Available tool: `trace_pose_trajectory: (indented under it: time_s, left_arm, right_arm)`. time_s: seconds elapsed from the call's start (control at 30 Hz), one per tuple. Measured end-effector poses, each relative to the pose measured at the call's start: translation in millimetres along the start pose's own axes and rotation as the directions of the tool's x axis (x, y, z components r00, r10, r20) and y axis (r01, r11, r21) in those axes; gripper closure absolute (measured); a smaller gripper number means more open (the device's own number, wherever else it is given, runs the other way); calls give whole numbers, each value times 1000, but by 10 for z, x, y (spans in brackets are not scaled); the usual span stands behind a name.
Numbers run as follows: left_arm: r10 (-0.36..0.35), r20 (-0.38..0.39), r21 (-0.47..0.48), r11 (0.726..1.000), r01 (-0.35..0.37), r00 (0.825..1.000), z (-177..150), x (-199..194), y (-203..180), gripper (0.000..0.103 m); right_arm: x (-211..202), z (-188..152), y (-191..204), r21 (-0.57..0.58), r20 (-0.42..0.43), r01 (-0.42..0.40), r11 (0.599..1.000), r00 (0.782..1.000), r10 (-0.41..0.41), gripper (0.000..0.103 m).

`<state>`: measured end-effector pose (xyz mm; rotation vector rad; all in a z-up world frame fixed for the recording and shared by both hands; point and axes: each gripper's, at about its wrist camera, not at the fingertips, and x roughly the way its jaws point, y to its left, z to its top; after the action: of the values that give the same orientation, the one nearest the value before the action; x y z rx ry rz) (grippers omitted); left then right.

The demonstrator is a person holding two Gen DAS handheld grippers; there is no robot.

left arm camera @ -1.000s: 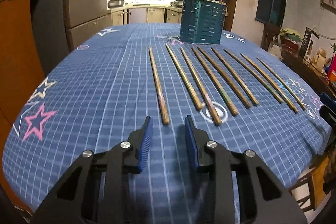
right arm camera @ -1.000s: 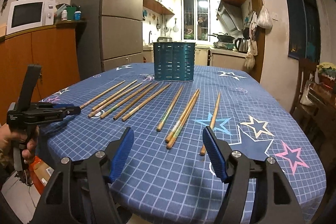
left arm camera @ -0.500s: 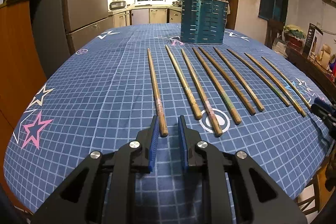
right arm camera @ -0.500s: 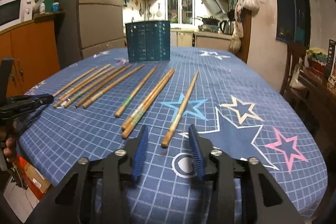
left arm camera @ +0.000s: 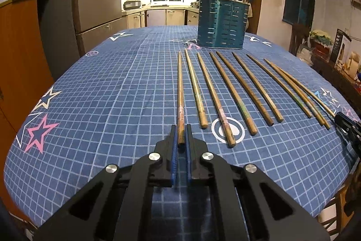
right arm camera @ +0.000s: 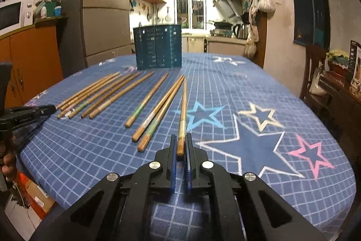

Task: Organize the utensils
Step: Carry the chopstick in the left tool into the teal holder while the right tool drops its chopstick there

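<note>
Our left gripper point(left arm camera: 180, 134) has its blue pads closed narrow around the butt end of the leftmost chopstick point(left arm camera: 180, 92); whether they bear fully on the wood we cannot tell. Our right gripper point(right arm camera: 179, 146) is drawn in the same way on the near end of the rightmost chopstick point(right arm camera: 183, 110), at the other end of the row. Both sticks seem to lie flat on the tablecloth point(left arm camera: 101, 94), their tips pointing toward the teal utensil holder point(left arm camera: 222, 23) standing upright at the far side. The remaining chopsticks point(left arm camera: 239, 94) lie between in a loose fan, some nearly touching.

To do this pick well, we judge the grip should sit a little further up the shaft, since pinching the very end lets a long stick droop or swivel. We should squeeze firmly, lift straight up before swinging, and keep each stick clear of its neighbour so nothing rolls. Then we tip the points down over the holder's open top.
</note>
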<state>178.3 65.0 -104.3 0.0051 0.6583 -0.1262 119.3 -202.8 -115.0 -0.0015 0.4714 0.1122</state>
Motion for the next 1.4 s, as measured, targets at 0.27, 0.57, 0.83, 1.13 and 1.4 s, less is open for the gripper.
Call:
trace_pose_trajectory:
  time_s: [0.27, 0.57, 0.83, 1.13, 1.4]
  left_arm:
    - [8, 103, 2, 1000, -9, 995, 64, -384, 18, 98]
    - [1, 253, 6, 1000, -2, 968, 412, -903, 15, 98]
    - [-31, 354, 26, 999, 24, 935, 947, -1128, 1, 98]
    - [-63, 358, 50, 998, 48, 931, 1471, -1027, -34, 98]
    - [-86, 368, 90, 994, 57, 926, 1987, -1043, -140, 98]
  right_arm:
    - [-323, 222, -45, -21, 99, 10, 1000, 995, -8, 95]
    - [-713, 691, -69, -75, 230, 15, 997, 973, 2, 95]
    - [-794, 1305, -145, -121, 292, -14, 993, 955, 49, 95]
    - [-501, 1907, -325, -111, 239, -99, 989, 963, 123, 95]
    - [-332, 2433, -304, -116, 238, -146, 983, 956, 170, 95]
